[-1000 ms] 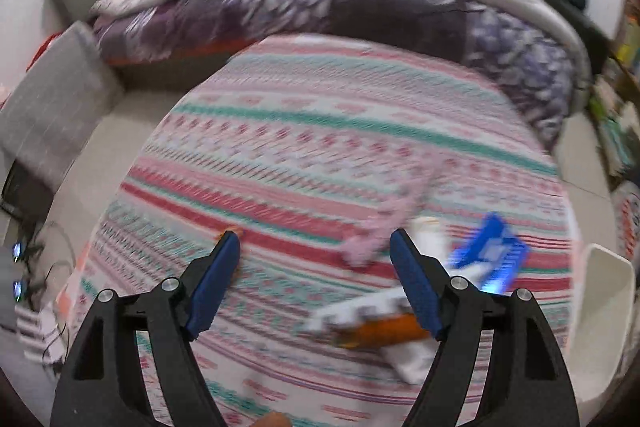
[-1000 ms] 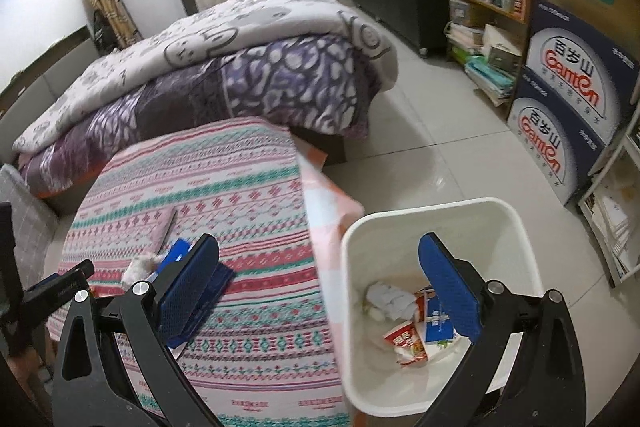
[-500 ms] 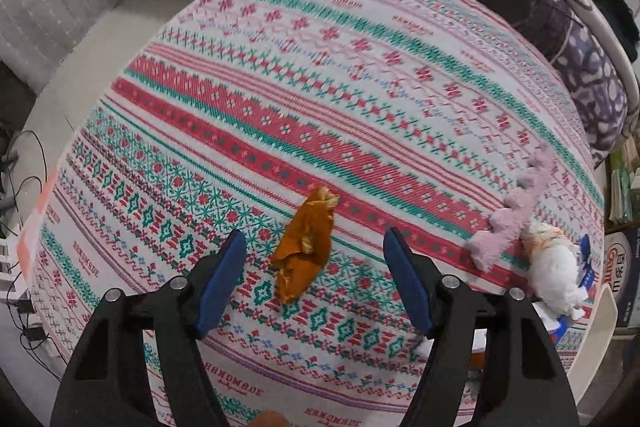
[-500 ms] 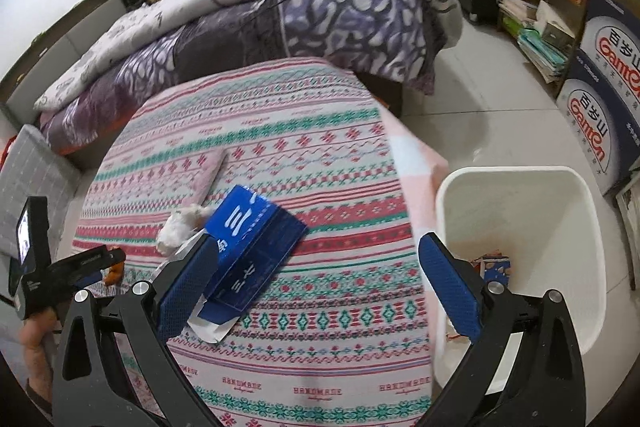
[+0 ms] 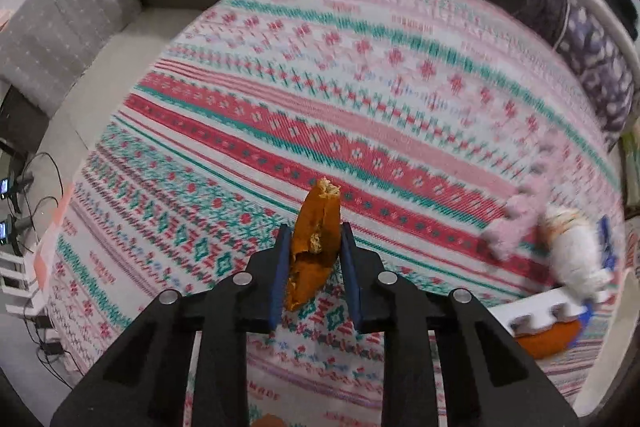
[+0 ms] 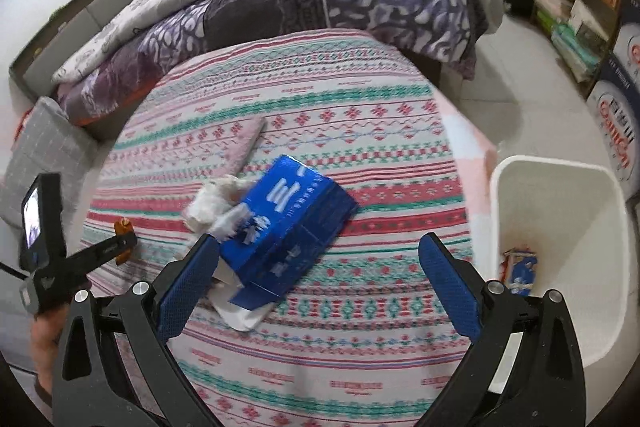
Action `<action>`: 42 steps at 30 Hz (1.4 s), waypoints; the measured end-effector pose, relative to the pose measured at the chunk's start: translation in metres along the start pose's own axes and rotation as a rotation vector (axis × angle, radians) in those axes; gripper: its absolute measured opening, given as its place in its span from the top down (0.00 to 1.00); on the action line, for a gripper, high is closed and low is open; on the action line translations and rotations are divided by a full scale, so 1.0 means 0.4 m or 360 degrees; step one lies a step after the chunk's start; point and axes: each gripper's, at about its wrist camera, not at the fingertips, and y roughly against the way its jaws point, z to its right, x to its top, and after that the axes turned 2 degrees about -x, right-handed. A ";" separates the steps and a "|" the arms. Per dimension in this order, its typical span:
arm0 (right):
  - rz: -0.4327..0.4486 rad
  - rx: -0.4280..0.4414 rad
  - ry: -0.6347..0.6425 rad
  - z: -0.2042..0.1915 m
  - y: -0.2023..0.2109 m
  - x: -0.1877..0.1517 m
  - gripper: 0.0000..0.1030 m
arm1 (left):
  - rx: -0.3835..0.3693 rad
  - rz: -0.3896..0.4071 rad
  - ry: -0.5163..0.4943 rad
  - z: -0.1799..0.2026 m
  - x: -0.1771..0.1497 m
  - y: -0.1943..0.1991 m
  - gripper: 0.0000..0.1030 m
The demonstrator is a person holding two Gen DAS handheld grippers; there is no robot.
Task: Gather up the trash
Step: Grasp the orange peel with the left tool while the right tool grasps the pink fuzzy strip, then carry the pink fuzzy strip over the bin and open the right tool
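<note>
Left gripper (image 5: 312, 247) pinching an orange peel (image 5: 314, 247) above the patterned tablecloth (image 5: 360, 75); right gripper (image 6: 316, 275) spread wide over a blue carton (image 6: 288, 223).

The left gripper's blue pads press on both sides of the orange peel, whose torn upper end sticks out past the fingertips. To the right of this gripper lie a pink strip (image 5: 516, 223), a crumpled white tissue (image 5: 576, 251) and a second orange scrap (image 5: 548, 337) under a white card. The right gripper's jaws stand far apart and touch nothing; the blue carton lies just ahead of its left finger, resting on white paper (image 6: 240, 311). The white bin (image 6: 600, 267) stands on the floor just beyond its right finger, with wrappers inside.
</note>
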 end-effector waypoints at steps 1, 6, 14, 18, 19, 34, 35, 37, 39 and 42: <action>-0.0021 0.0032 -0.0044 -0.004 -0.008 0.014 0.07 | -0.0022 0.0029 0.0018 -0.001 0.002 0.026 0.76; -0.0165 0.0103 -0.0083 -0.103 -0.101 0.107 0.07 | -0.0204 0.0254 0.0078 -0.012 0.015 0.214 0.76; -0.0327 -0.0171 0.0060 -0.269 -0.314 0.174 0.07 | -0.0206 0.0438 0.0108 -0.049 0.037 0.335 0.76; -0.0423 -0.0321 0.0199 -0.307 -0.402 0.153 0.07 | -0.0214 0.0426 0.0146 -0.081 0.035 0.339 0.76; -0.0444 -0.0337 0.0220 -0.312 -0.418 0.146 0.06 | -0.0213 0.0422 0.0152 -0.088 0.037 0.335 0.76; -0.0122 0.0272 0.0096 -0.311 -0.226 0.163 0.78 | -0.0210 0.0471 0.0278 -0.151 0.037 0.343 0.76; -0.0092 0.0285 0.0100 -0.307 -0.207 0.162 0.78 | -0.0213 0.0499 0.0286 -0.152 0.037 0.354 0.76; 0.0004 0.0315 0.0117 -0.307 -0.150 0.160 0.78 | -0.0226 0.0532 0.0295 -0.151 0.038 0.366 0.76; 0.0101 0.0329 0.0151 -0.306 -0.093 0.153 0.78 | -0.0225 0.0579 0.0301 -0.149 0.035 0.383 0.76; 0.0226 0.0318 0.0222 -0.304 -0.025 0.153 0.78 | -0.0210 0.0650 0.0290 -0.141 0.029 0.408 0.76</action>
